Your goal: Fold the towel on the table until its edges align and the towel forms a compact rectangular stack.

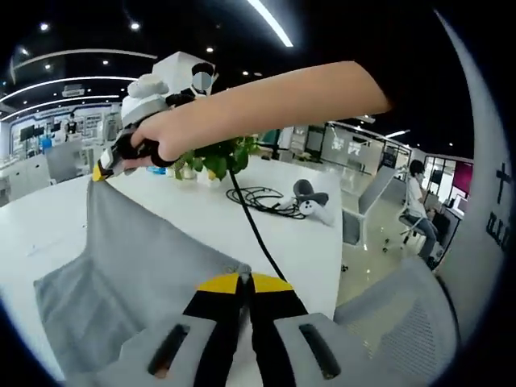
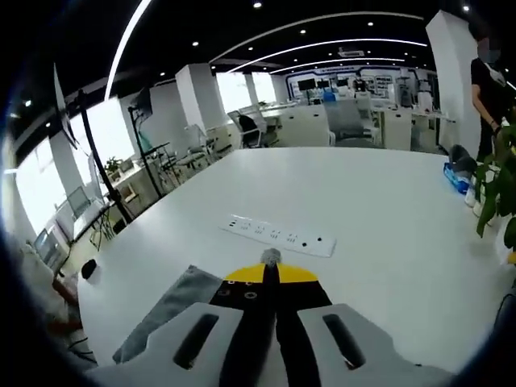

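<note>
The grey towel (image 1: 129, 274) is held lifted over the white table (image 1: 201, 214), its near edge cut off below; one corner is pinched in the left gripper (image 1: 243, 278), another in the right gripper (image 1: 103, 171), partly hidden by a hand (image 1: 157, 133); no writing can be read on the power strip (image 2: 278, 235) or potted plant (image 1: 218, 157).

White bench (image 2: 387, 218) w/ grey towel (image 1: 137, 274) partly spread on it, white power strip (image 2: 278, 234) mid-bench, black cable (image 1: 258, 197), potted plants (image 1: 214, 161) nr far edge, blue item (image 2: 455, 177) beside plants.
</note>
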Action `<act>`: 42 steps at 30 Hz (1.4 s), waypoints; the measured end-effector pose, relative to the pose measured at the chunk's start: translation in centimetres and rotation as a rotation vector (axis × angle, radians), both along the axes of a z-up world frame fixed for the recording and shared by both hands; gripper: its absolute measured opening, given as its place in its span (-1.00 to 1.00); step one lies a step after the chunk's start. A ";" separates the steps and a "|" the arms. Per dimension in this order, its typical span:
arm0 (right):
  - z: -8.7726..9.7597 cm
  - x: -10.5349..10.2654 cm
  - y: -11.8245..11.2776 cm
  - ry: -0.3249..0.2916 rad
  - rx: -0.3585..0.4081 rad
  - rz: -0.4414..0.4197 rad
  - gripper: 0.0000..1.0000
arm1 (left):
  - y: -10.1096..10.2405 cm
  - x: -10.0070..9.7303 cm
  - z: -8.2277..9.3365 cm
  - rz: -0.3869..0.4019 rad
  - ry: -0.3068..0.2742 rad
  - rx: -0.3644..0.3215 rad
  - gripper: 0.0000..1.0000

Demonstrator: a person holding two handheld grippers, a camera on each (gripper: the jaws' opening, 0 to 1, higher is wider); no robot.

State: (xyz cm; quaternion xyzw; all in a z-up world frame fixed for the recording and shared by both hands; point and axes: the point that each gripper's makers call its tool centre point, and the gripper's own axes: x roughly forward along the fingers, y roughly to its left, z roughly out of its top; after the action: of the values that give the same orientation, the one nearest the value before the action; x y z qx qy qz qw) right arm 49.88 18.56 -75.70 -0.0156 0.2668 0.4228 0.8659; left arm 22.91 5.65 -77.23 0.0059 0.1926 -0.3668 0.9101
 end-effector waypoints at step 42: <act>-1.9 -4.8 10.8 0.014 -0.009 0.095 -1.00 | 12.1 -5.3 -3.3 0.277 0.242 -0.082 -0.92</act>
State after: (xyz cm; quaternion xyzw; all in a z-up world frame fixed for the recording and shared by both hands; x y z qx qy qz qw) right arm 45.06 29.39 -77.60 -0.0291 0.2736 0.4625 0.8429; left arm 17.61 17.75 -80.49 -0.1019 0.2846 -0.2433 0.9216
